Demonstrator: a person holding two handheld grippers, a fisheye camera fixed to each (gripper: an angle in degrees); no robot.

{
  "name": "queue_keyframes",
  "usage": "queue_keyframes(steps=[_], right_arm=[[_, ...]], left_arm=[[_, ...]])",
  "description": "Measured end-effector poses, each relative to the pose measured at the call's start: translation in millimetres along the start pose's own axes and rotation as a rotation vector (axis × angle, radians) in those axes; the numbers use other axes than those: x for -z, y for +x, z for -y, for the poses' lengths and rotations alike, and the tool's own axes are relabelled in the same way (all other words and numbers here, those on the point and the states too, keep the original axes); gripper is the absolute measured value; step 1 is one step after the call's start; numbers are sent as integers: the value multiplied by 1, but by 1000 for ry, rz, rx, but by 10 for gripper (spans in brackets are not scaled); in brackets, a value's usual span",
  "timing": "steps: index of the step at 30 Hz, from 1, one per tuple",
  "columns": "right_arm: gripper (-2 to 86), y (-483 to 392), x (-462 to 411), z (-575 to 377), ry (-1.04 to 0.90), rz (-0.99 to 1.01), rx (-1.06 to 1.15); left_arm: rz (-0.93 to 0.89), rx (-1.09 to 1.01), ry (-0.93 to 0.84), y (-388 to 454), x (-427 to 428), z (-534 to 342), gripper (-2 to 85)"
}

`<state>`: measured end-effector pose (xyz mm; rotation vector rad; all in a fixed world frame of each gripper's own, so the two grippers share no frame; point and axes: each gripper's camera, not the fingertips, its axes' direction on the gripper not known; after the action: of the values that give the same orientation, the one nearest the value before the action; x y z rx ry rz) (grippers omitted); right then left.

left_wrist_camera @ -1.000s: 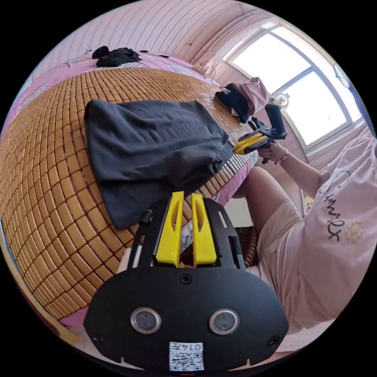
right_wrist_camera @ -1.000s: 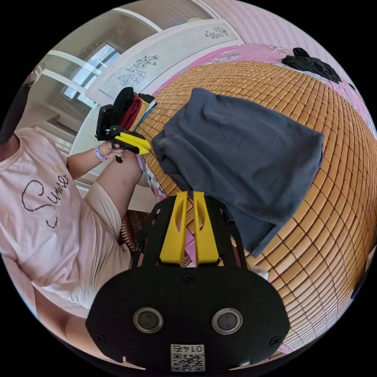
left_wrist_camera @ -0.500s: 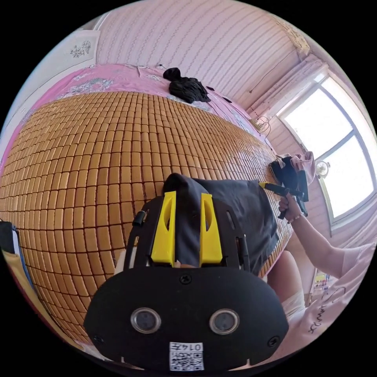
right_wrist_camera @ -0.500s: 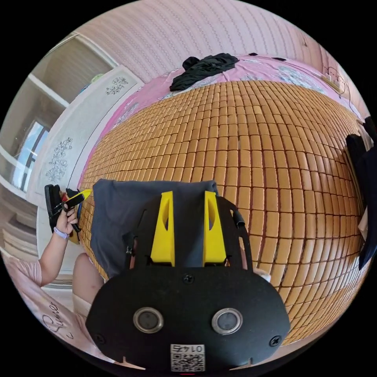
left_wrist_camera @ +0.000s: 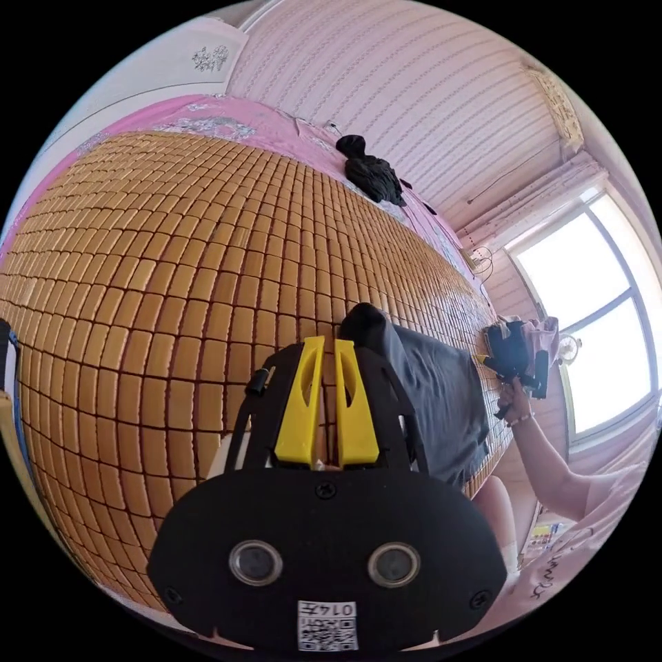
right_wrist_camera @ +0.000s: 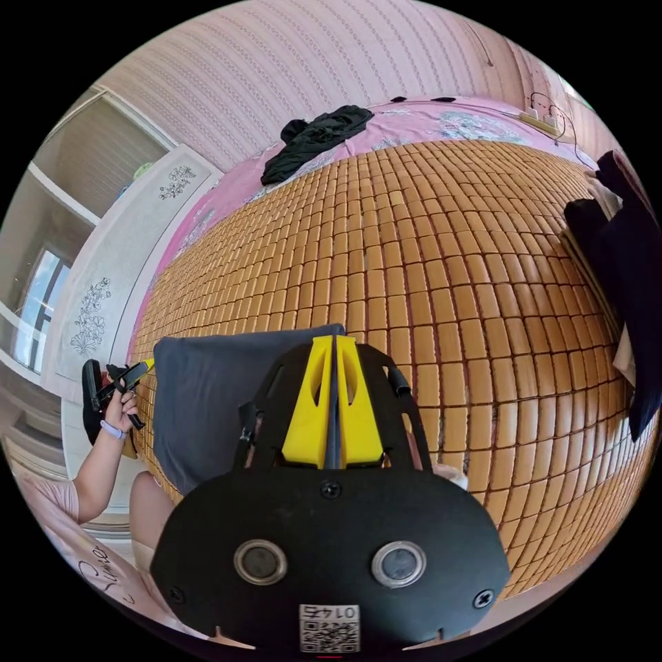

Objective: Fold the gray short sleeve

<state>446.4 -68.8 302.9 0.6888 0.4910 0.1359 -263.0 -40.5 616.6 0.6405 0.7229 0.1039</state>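
Note:
The gray short-sleeve shirt (left_wrist_camera: pixel 441 393) lies folded on the bamboo mat (left_wrist_camera: pixel 172 241) near the bed's edge. In the left gripper view, my left gripper (left_wrist_camera: pixel 329 341) has its yellow jaws closed together, and the shirt's corner bunches up at their tips. My right gripper (right_wrist_camera: pixel 334 339) has its jaws pressed on a thin dark fold of the shirt (right_wrist_camera: pixel 207 400). A hand holds the other gripper (left_wrist_camera: pixel 514 362) at the shirt's far side in the left gripper view. The left gripper (right_wrist_camera: pixel 124 379) sits in a hand beyond the shirt in the right gripper view.
A black garment (left_wrist_camera: pixel 372 172) (right_wrist_camera: pixel 317 134) is heaped at the far end of the bed on pink bedding. A stack of dark and pink clothes (right_wrist_camera: pixel 620 227) (left_wrist_camera: pixel 524 338) sits at the mat's side. A person's arm (right_wrist_camera: pixel 96 469) and leg are beside the bed.
Both grippers' jaws stood open around the shirt's edge half a second ago and have now closed. One second ago both were shut and held back off the shirt.

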Motion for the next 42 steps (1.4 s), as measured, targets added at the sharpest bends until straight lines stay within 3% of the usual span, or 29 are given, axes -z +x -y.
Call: queue_keyframes(steps=[5, 9, 11, 13, 17, 23, 27, 42], right_arm=[[-1, -77, 31, -46, -42, -25, 280], [-2, -172, 9, -105, -258, 54, 528], [-2, -202, 0, -123, -302, 84, 583], [-1, -225, -19, -136, -386, 48, 626], [5, -245, -23, -143, -412, -26, 671], [67, -278, -19, -139, -349, -89, 713], [24, -292, -32, -128, -408, -135, 703], [1, -316, -37, -61, -615, 63, 781]], left_arm=[[13, -340, -126, 75, 5, -59, 23], [-15, -423, -207, 111, -13, -110, 29], [-100, -442, -242, 129, -23, -136, 36], [-61, -513, -250, 146, -31, -155, 39], [13, -557, -334, 153, -59, -183, 40], [-33, -507, -297, 140, -64, -189, 35], [-38, -498, -292, 136, -68, -192, 30], [-119, -563, -324, 134, -67, -196, 43]])
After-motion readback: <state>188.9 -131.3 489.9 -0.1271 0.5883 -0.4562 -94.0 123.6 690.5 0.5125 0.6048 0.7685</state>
